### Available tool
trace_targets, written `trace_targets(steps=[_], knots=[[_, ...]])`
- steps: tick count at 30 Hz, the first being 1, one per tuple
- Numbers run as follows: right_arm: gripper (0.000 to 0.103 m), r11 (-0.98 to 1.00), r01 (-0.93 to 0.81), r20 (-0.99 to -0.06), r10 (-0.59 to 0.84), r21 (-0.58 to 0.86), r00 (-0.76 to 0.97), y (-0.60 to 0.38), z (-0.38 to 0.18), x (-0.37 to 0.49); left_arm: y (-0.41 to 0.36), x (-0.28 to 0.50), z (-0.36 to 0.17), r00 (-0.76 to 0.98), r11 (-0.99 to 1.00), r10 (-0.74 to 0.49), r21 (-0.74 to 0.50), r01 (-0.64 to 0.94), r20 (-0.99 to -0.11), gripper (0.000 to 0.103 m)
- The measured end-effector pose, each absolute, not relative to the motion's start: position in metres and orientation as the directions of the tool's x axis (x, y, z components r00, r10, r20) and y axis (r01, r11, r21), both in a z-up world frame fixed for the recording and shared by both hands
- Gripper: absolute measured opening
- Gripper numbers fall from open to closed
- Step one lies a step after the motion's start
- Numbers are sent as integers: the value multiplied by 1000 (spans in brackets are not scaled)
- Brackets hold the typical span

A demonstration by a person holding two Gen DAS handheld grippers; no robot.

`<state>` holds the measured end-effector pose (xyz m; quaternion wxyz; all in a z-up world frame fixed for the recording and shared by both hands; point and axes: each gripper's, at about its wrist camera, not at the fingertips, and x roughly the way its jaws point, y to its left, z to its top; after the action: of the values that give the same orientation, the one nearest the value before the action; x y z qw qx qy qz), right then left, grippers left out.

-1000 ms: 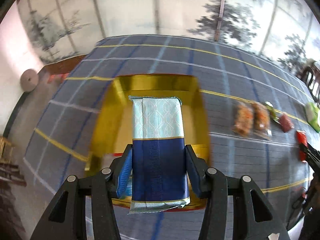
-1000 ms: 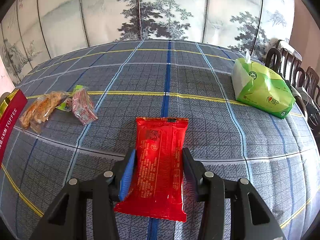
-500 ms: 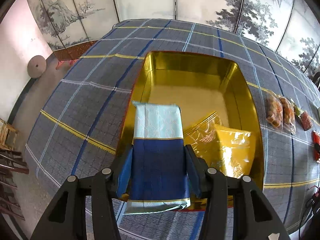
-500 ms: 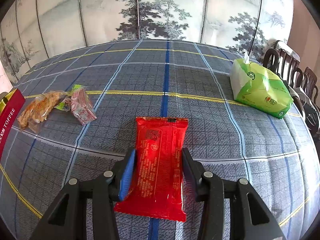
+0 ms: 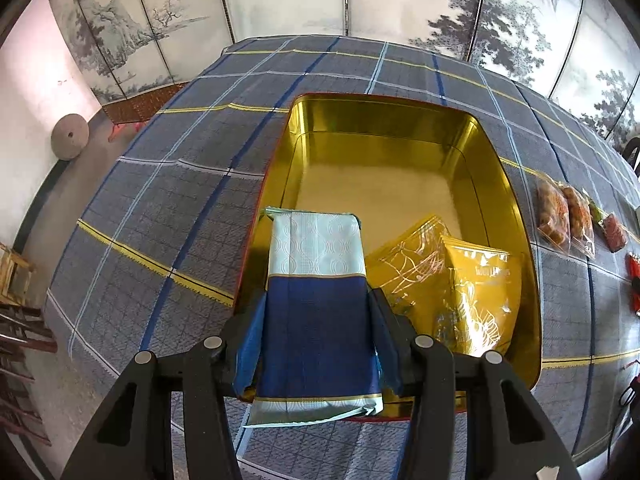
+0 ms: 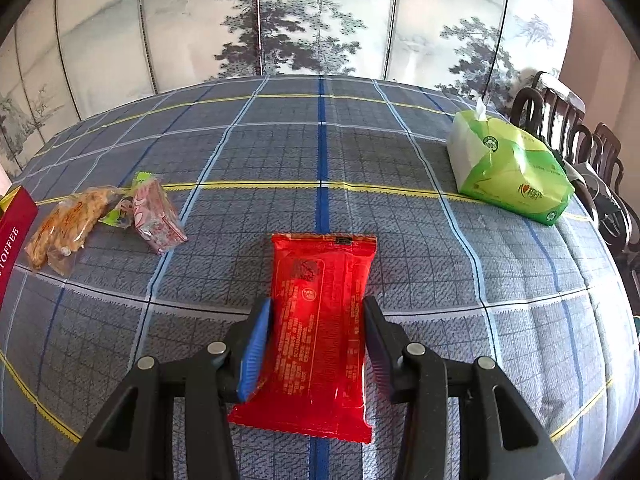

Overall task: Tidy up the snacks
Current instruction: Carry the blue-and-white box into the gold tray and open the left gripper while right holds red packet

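Snacks split between two grips and the surface. Blue-and-pale packet (image 5: pixel 318 312) pinched at its sides by the left tool (image 5: pixel 318 334), hanging over the near left corner of the gold tin (image 5: pixel 516 216), far end above the tin floor, near end overhanging the rim. Two yellow pouches (image 5: pixel 460 280) already lying inside, just right of the packet. Red packet (image 6: pixel 320 320) clamped between the pads of the right tool (image 6: pixel 318 344), held over the checked surface (image 6: pixel 400 184), well away from the tin. Loose on the cloth toward the tin: clear bags of fried pieces (image 6: pixel 64 228), a small pink pack (image 6: pixel 158 220), a green wrapper beside it. Green tissue pack (image 6: pixel 508 168) off at the far right edge.

Risks, as judged from here: released now, blue packet likely to catch the tin's rim and tip outward onto the cloth, since part of it overhangs. Dropped further in, could land askew on the yellow pouches, crowding space for the rest. Slick film wrapper may slide through the pads if squeezed lightly.
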<state>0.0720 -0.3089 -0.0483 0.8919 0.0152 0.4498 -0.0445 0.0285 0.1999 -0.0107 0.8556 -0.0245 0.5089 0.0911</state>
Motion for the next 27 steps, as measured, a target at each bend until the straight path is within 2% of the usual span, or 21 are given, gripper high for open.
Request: trace_targets(steps=[18, 27], knots=[[45, 992, 124, -806, -84, -13, 586, -306, -47, 72, 193, 28, -14, 461, 983, 158, 93, -161, -873, 50], [44, 989, 146, -805, -90, -5, 587, -305, -46, 69, 190, 26, -11, 469, 983, 165, 104, -153, -868, 62]])
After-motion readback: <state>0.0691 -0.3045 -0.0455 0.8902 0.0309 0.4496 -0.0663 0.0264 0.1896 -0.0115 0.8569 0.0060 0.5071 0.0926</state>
